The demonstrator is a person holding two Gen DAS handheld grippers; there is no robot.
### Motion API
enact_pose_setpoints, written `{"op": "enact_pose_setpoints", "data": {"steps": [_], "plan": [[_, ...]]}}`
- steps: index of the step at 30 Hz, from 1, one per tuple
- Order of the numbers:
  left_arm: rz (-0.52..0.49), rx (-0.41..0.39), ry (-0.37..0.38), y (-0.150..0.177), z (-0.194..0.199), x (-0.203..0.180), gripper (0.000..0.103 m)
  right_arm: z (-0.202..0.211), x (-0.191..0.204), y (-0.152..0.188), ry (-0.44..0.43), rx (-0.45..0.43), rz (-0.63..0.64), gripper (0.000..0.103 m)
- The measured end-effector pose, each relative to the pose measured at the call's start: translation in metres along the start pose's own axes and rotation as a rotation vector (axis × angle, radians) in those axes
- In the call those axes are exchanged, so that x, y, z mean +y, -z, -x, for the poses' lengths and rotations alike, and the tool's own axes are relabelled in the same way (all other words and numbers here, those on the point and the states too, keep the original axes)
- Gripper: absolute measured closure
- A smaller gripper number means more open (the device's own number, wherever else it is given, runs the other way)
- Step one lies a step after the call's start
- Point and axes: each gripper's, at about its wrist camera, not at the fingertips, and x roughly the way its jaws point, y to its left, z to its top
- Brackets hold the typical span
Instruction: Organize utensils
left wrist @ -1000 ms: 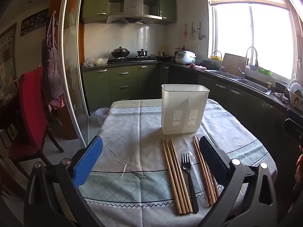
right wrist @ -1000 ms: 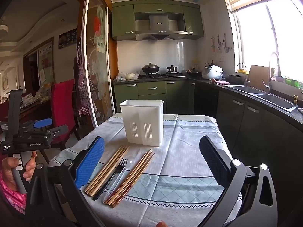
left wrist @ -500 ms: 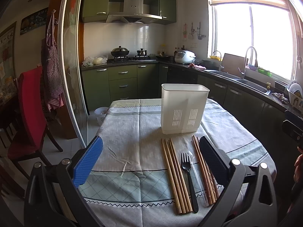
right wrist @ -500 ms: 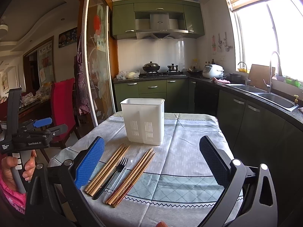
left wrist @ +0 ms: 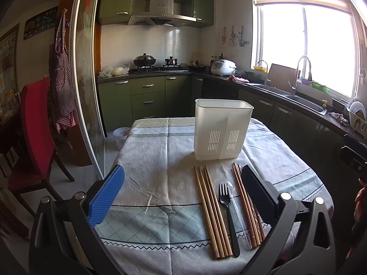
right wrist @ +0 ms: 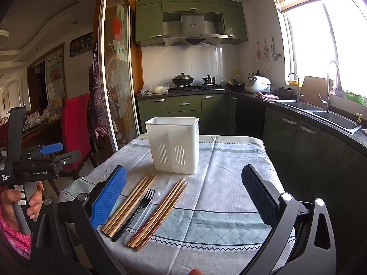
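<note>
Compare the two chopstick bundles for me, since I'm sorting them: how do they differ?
The left bundle is plain light wood; the right bundle is darker and reddish with patterned near ends. The left bundle lies left of the fork; the right bundle lies beyond the clear spoon, partly hidden by the left gripper's finger in the left view. Both lie flat on the cloth, pointing toward the holder.

white utensil holder [right wrist: 173,145] slightly nearer in right wrist view, right gripper [right wrist: 183,200] eased forward

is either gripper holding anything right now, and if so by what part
Nothing is held. The left gripper and right gripper are both open and empty; the chopsticks, fork and clear spoon lie on the table.
</note>
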Motion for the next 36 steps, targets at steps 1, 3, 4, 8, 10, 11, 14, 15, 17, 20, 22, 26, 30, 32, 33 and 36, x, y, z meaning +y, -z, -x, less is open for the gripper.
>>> {"op": "enact_pose_setpoints", "data": {"steps": [1, 3, 4, 8, 10, 11, 14, 15, 17, 20, 22, 26, 30, 32, 33, 36], "plan": [[0.001, 0.002, 0.000, -0.0035, -0.0046, 0.0019, 0.006, 0.0000, 0.0001, 0.0001, 0.000, 0.000, -0.001, 0.004], [0.001, 0.004, 0.001, -0.0029, -0.0051, 0.0011, 0.006, -0.0002, 0.0003, -0.0001, -0.001, 0.001, -0.001, 0.004], [0.000, 0.005, 0.001, -0.0026, -0.0054, 0.0007, 0.006, -0.0002, 0.0005, 0.0000, 0.000, 0.001, -0.001, 0.004], [0.002, 0.008, 0.002, -0.0021, -0.0059, -0.0008, 0.006, 0.0001, 0.0007, 0.0000, 0.008, -0.001, 0.002, 0.004], [0.002, 0.009, 0.001, -0.0015, -0.0063, -0.0016, 0.006, -0.0011, -0.0008, -0.0009, 0.005, 0.003, -0.005, 0.004], [0.003, 0.010, 0.001, -0.0011, -0.0065, -0.0020, 0.006, -0.0013, -0.0015, -0.0017, 0.004, 0.004, -0.009, 0.004], [0.005, 0.012, 0.001, -0.0020, -0.0075, -0.0001, 0.006, -0.0021, -0.0026, -0.0020, 0.004, 0.007, -0.011, 0.004], [0.005, 0.012, 0.000, -0.0018, -0.0076, -0.0004, 0.006, -0.0022, -0.0028, -0.0019, 0.004, 0.008, -0.012, 0.004], [0.007, 0.012, 0.000, -0.0013, -0.0075, -0.0009, 0.006, -0.0025, -0.0032, -0.0022, 0.001, 0.010, -0.013, 0.004], [0.009, 0.014, 0.001, -0.0017, -0.0080, 0.0008, 0.006, -0.0041, -0.0039, -0.0023, 0.002, 0.013, -0.012, 0.004], [0.008, 0.014, 0.002, -0.0021, -0.0080, 0.0012, 0.006, -0.0044, -0.0042, -0.0027, 0.001, 0.013, -0.014, 0.004], [0.008, 0.014, 0.001, -0.0020, -0.0080, 0.0012, 0.006, -0.0045, -0.0039, -0.0023, 0.001, 0.013, -0.012, 0.004], [0.008, 0.015, 0.001, -0.0015, -0.0082, 0.0001, 0.006, -0.0049, -0.0040, -0.0020, 0.000, 0.014, -0.013, 0.004], [0.009, 0.016, 0.001, -0.0012, -0.0080, -0.0005, 0.006, -0.0050, -0.0039, -0.0022, -0.001, 0.014, -0.013, 0.004], [0.008, 0.015, 0.001, -0.0011, -0.0078, -0.0010, 0.006, -0.0049, -0.0036, -0.0020, 0.002, 0.014, -0.012, 0.004], [0.009, 0.015, 0.001, -0.0020, -0.0081, 0.0013, 0.006, -0.0052, -0.0038, -0.0019, -0.001, 0.015, -0.013, 0.004]]}}
